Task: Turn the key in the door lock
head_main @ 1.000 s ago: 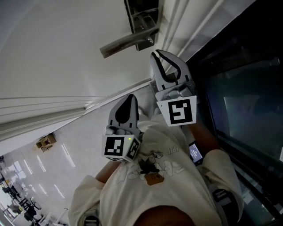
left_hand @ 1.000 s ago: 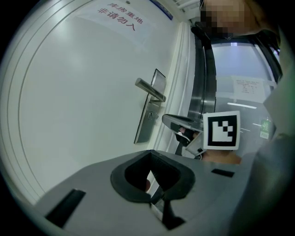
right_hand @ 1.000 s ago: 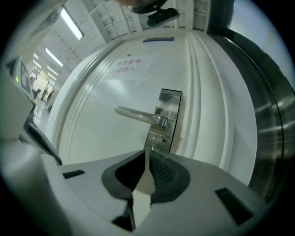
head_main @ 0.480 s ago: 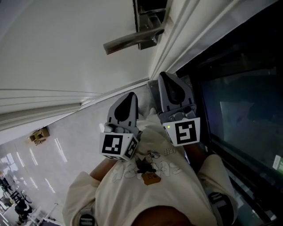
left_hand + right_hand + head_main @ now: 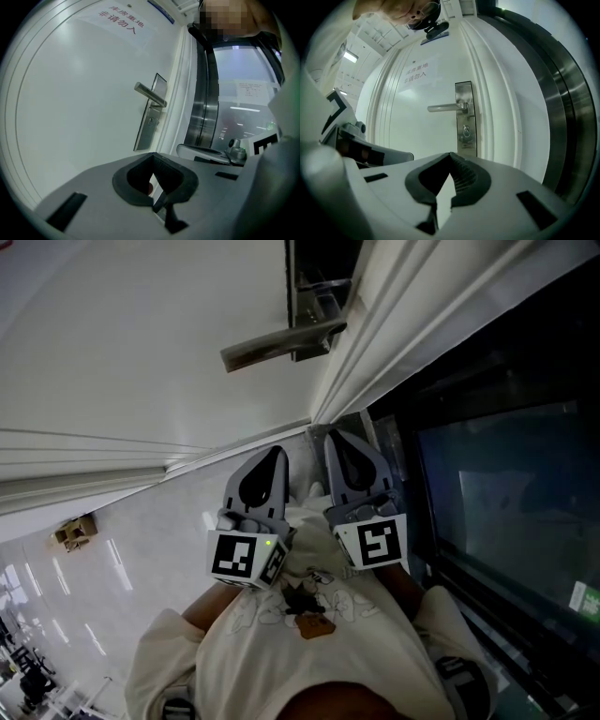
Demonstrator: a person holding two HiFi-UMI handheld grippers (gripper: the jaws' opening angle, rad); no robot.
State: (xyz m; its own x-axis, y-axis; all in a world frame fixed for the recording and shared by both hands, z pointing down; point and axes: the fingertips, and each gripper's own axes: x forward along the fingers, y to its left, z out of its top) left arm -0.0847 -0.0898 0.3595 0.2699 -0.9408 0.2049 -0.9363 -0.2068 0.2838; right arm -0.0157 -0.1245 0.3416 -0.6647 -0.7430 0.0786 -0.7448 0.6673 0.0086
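Observation:
The white door carries a steel lever handle (image 5: pixel 281 341) on a steel lock plate (image 5: pixel 314 296). In the right gripper view the handle (image 5: pixel 446 108) sits above a keyhole with a small key (image 5: pixel 466 132) in the plate (image 5: pixel 466 98). The left gripper view shows the same plate (image 5: pixel 151 119) further off. Both grippers hang side by side near my chest, well short of the door. My left gripper (image 5: pixel 267 465) is shut with nothing in it, its tips (image 5: pixel 153 154) touching. My right gripper (image 5: pixel 342 451) is also shut and empty (image 5: pixel 450 154).
A dark glass panel (image 5: pixel 506 474) in a metal frame stands right of the white door frame (image 5: pixel 375 352). A paper notice with red print (image 5: pixel 119 21) is stuck high on the door. Glossy floor tiles (image 5: pixel 112 559) and a small cardboard box (image 5: pixel 73 531) lie to the left.
My right gripper has drawn back from the door and sunk towards my chest, ending beside the left gripper. The left gripper has stayed put.

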